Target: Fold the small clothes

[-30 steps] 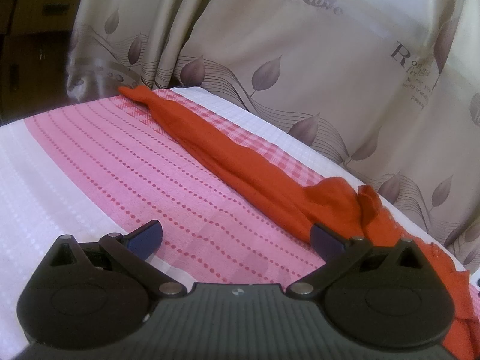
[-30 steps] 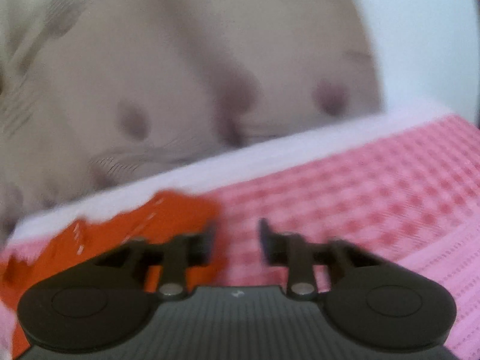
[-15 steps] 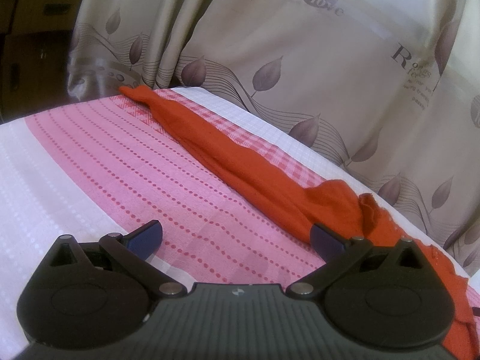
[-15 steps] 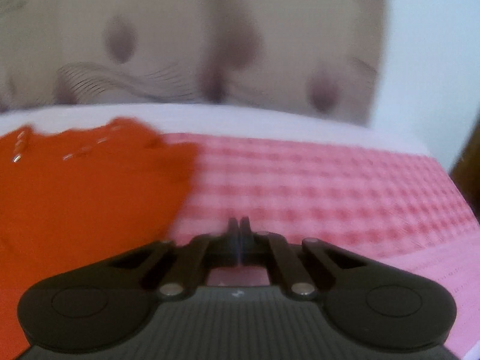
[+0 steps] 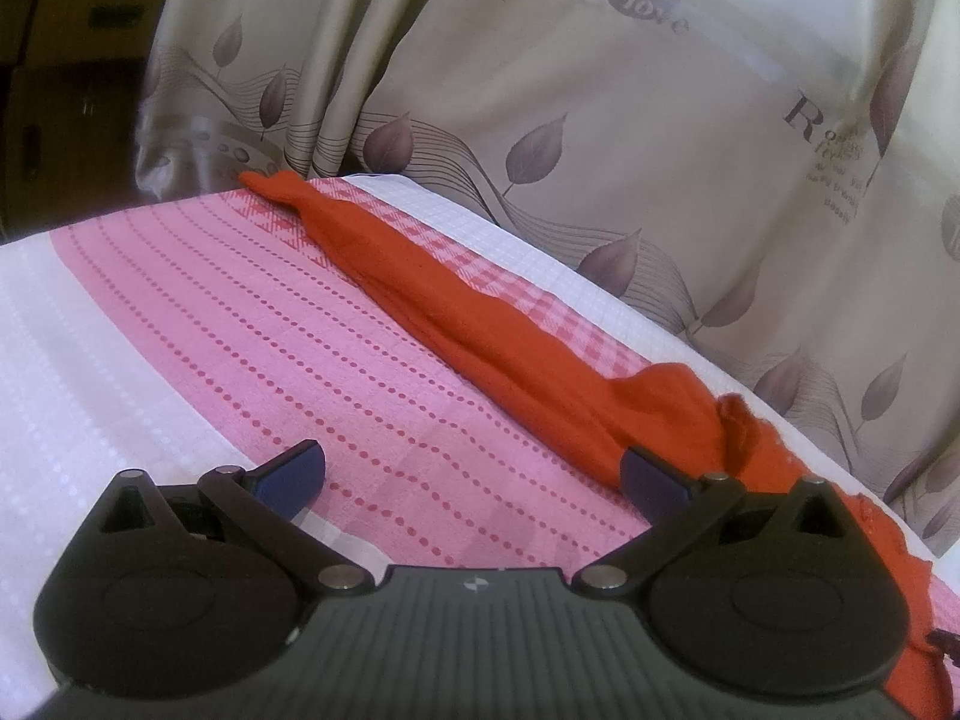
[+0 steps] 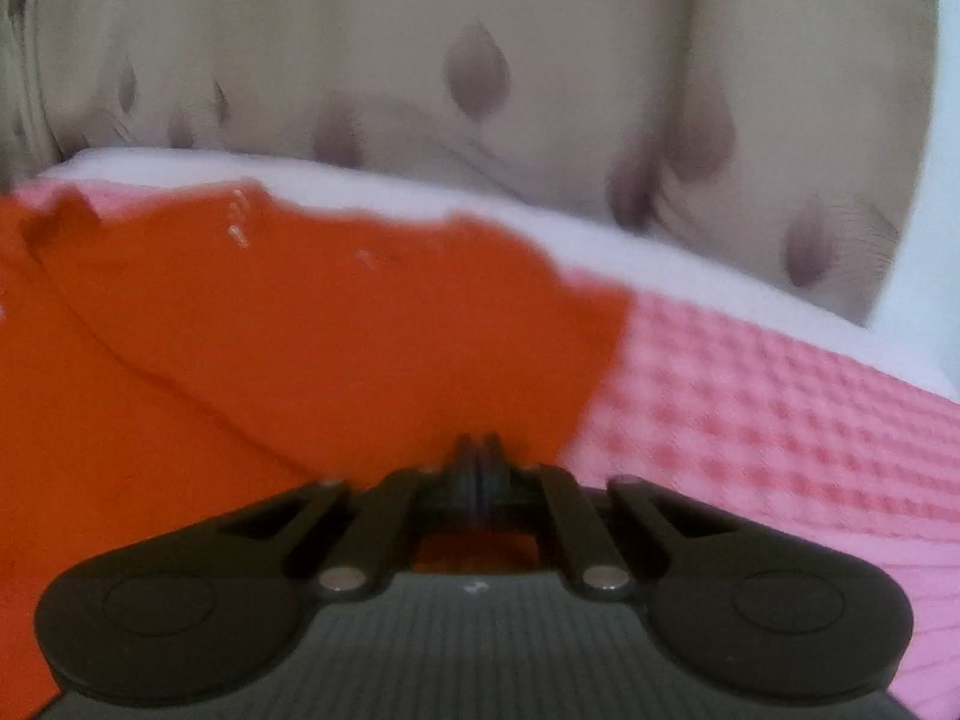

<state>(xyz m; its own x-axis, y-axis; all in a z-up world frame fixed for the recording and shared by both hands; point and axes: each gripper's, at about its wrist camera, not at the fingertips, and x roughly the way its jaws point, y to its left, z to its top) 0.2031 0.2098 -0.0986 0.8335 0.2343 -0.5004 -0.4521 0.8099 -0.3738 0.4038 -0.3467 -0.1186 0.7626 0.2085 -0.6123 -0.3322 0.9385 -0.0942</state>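
Observation:
An orange-red garment (image 5: 480, 318) lies stretched in a long strip across the pink and white cloth (image 5: 240, 312), bunched at its near right end. My left gripper (image 5: 474, 474) is open and empty, low over the cloth, its right finger just short of the bunched end. In the blurred right wrist view the garment (image 6: 270, 324) spreads wide over the left half. My right gripper (image 6: 477, 450) has its fingers pressed together at the garment's near right edge. Whether fabric is pinched between them I cannot tell.
A beige curtain (image 5: 600, 120) with leaf prints hangs right behind the far edge of the surface and also shows in the right wrist view (image 6: 480, 60). Dark wooden furniture (image 5: 60, 60) stands at the far left. A white wall (image 6: 942, 180) shows at far right.
My right gripper has closed its fingers and swung left, so the garment now fills the view before it. My left gripper and the strip have not moved.

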